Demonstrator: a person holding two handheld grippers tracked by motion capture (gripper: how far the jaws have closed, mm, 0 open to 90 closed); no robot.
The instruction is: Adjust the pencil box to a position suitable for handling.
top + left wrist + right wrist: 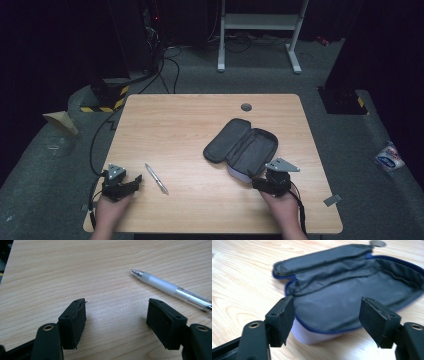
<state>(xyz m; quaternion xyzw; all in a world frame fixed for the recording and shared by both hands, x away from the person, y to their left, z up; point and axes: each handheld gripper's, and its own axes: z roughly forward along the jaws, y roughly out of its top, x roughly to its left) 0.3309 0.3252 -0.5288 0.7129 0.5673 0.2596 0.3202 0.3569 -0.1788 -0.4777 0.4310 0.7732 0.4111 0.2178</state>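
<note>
While the left gripper (pixel 131 183) gapes beside the pen (pixel 156 178), the right gripper (pixel 257 181) stands wide before the pouch (pixel 241 145).

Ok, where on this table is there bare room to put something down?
The far left of the table, beyond the pen, is bare wood, as is the near middle between the pen and the open pencil case. It is crowded on the right, where the right tongs sit at the case's near edge.
</note>
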